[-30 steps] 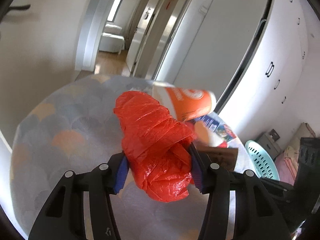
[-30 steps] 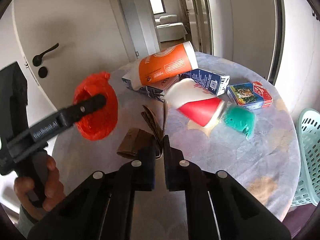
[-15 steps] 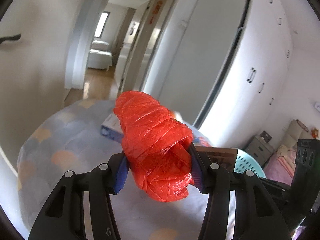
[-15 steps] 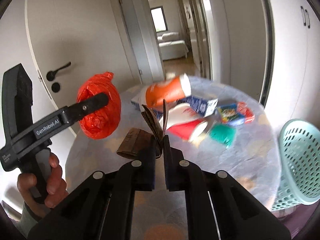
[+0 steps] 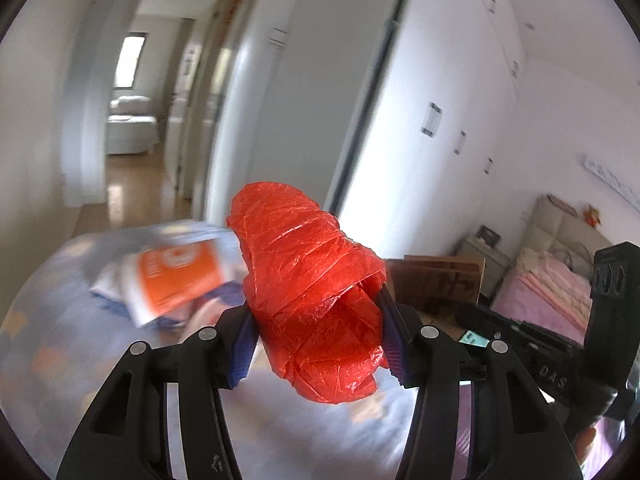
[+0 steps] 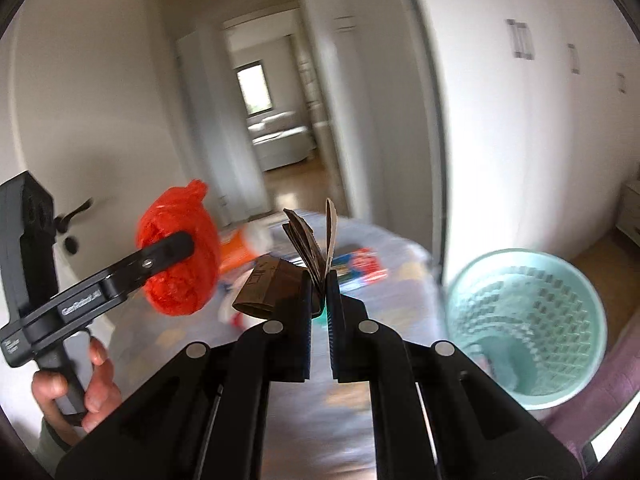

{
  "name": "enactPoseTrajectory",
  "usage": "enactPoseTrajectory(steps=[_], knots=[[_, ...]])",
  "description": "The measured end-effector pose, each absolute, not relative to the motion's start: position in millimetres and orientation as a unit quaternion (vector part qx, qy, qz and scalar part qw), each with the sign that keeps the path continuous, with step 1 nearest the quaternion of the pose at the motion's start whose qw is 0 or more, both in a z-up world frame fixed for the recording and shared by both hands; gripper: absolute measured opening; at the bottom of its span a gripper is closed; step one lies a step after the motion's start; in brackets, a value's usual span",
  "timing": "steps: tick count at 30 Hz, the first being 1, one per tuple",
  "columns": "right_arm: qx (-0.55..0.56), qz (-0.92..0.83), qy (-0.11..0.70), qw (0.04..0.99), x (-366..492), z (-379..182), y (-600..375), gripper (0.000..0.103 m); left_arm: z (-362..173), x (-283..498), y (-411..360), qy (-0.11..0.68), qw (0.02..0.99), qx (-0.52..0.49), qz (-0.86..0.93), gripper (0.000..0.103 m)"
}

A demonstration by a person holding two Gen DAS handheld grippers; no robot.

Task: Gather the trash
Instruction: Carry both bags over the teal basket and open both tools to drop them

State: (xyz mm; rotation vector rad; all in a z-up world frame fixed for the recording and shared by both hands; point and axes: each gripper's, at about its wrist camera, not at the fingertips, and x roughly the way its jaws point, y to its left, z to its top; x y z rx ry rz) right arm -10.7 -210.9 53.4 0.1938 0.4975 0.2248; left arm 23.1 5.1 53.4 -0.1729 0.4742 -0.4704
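Trash in hand, two pieces. A crumpled red bag sits wedged between the pads of the left gripper, jaws part-spread and pressing its sides; the wad bulges above and below the pads, so the hold is by squeeze on soft film, not on any edge. The right gripper is pinched nearly closed on a folded piece of brown cardboard; thin flaps fan upward from the pinch, one panel hangs to the left. Thin stock needs the tight pinch, hence the pressed-together jaws.

Both items are off the table, carried in the air. A hand grips the left tool's handle at lower left of the right view.

Left on the table: an orange-and-white carton, a blue-and-red box, other bits too blurred to name.

Teal basket stands on the floor just right of the table, mouth up and open; something pale lies inside, unclear what. Judged the drop target: the right gripper is nearer to it.

Judgement: transport step, pickup done, release not yet. Risk: the bag may cling to a pad on release; cardboard flaps could catch the basket rim.
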Motion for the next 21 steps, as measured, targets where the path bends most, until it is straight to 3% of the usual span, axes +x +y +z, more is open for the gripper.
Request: enactPoseTrajectory(steps=[9, 21], knots=[[0.151, -0.038, 0.256, 0.954, 1, 31, -320, 0.005, 39, 67, -103, 0.279, 0.902, -0.048, -0.326, 0.051], [0.197, -0.142, 0.33, 0.912, 32, -27, -397, 0.005, -32, 123, -208, 0.392, 0.832, -0.017, -0.393, 0.052]])
